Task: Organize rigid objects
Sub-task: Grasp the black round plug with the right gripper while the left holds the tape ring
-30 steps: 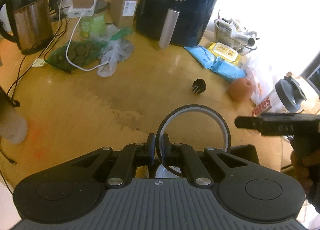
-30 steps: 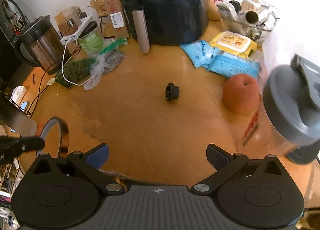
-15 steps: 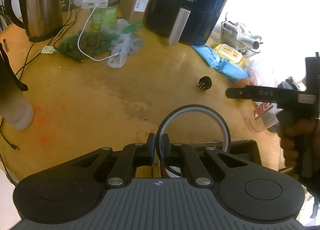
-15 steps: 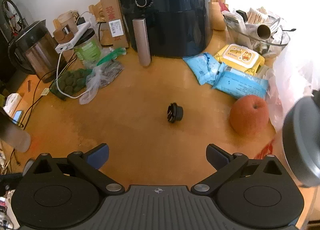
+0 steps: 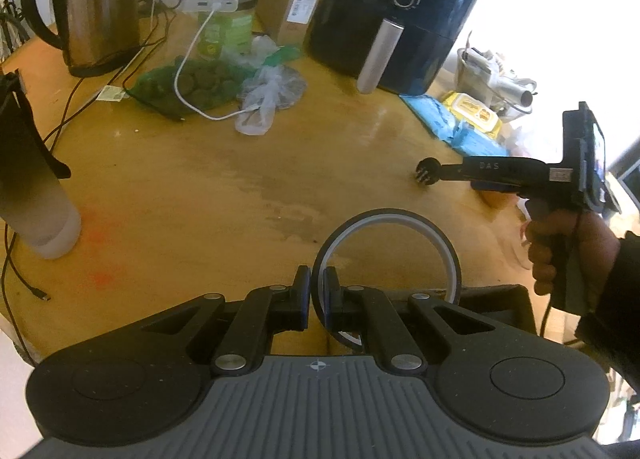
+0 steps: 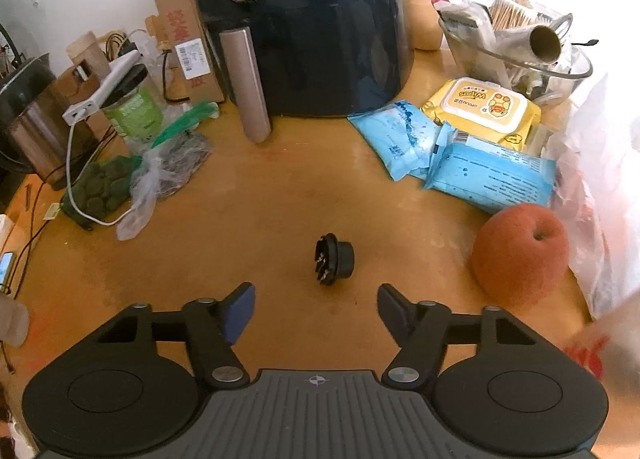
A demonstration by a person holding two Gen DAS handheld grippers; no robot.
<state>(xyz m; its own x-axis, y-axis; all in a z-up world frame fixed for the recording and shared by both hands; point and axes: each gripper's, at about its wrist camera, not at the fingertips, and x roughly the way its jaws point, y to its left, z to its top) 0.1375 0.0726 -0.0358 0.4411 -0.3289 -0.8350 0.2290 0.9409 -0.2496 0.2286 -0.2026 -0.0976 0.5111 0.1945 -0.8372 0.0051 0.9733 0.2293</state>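
Note:
My left gripper (image 5: 317,287) is shut on the rim of a thin black tape ring (image 5: 448,247) and holds it upright above the table's near edge. A small black plug part (image 6: 334,259) with metal pins lies on its side on the wooden table (image 6: 260,227), just ahead of my right gripper (image 6: 316,301), which is open and empty. In the left wrist view the same plug part (image 5: 427,175) sits at the tip of the right gripper (image 5: 444,172), seen from the side at mid right.
A black air fryer (image 6: 312,19) stands at the back. Blue and yellow wipe packs (image 6: 476,147) and an orange fruit (image 6: 520,251) lie right. Kettle (image 5: 96,7), green bag (image 5: 192,87), white cable and a frosted bottle (image 5: 32,195) are left.
My right gripper has swung left and forward, away from the grey-lidded shaker, to just behind the black plug part. The left gripper still holds the ring and has moved little.

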